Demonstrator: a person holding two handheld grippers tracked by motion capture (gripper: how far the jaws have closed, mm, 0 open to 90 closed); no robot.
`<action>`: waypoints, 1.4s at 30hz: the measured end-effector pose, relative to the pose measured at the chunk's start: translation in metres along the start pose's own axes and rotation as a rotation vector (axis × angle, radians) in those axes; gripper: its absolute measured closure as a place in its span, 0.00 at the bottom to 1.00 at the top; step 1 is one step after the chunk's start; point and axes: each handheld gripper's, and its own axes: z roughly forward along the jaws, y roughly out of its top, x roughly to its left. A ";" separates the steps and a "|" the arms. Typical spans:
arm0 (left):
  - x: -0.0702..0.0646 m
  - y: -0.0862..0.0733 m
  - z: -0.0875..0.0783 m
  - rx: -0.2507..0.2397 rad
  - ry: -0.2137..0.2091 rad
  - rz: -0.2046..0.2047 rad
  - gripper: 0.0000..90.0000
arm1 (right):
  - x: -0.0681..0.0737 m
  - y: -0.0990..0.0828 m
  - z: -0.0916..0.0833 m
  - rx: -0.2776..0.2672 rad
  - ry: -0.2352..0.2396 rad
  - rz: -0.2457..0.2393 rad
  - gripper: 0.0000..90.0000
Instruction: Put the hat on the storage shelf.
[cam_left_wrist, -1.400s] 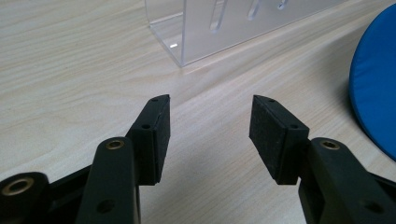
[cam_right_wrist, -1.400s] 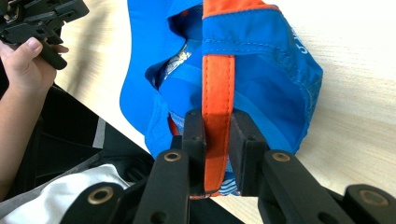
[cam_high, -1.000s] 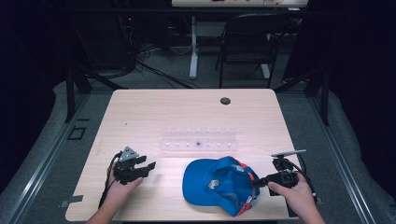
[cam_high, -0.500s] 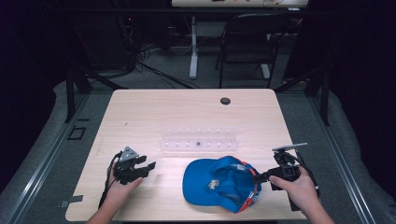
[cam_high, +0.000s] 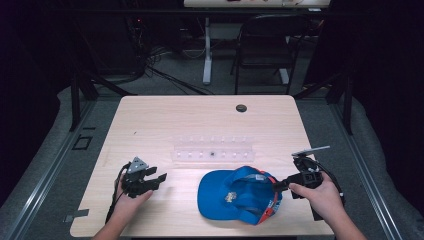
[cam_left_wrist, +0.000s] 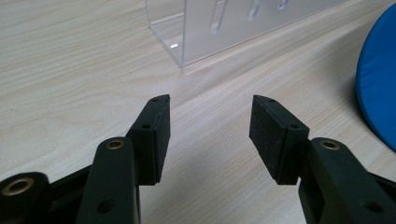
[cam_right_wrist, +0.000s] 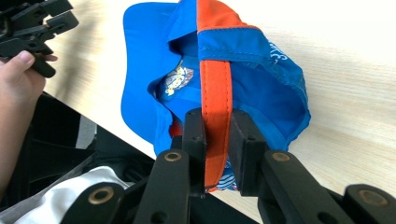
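While my right gripper (cam_right_wrist: 216, 135) is clamped on the cap's (cam_high: 235, 192) orange strap (cam_right_wrist: 215, 88) near the tabletop's (cam_high: 165, 120) front edge, my left gripper (cam_left_wrist: 209, 135) waits open and empty; lifting it remains.

The high view looks forward and down on the table (cam_high: 150, 120) from above. Each gripper view looks close along its own jaws; all share the blue cap (cam_high: 235, 192).
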 end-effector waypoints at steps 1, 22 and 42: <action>0.000 0.000 0.000 -0.001 0.000 0.000 0.54 | 0.000 0.000 -0.001 -0.007 -0.008 0.003 0.87; 0.000 0.000 0.001 -0.005 0.007 -0.002 0.54 | 0.022 0.017 -0.023 0.022 -0.157 -0.012 0.87; 0.000 0.000 0.000 0.002 -0.001 0.001 0.54 | 0.040 0.035 -0.042 0.041 -0.173 -0.025 0.87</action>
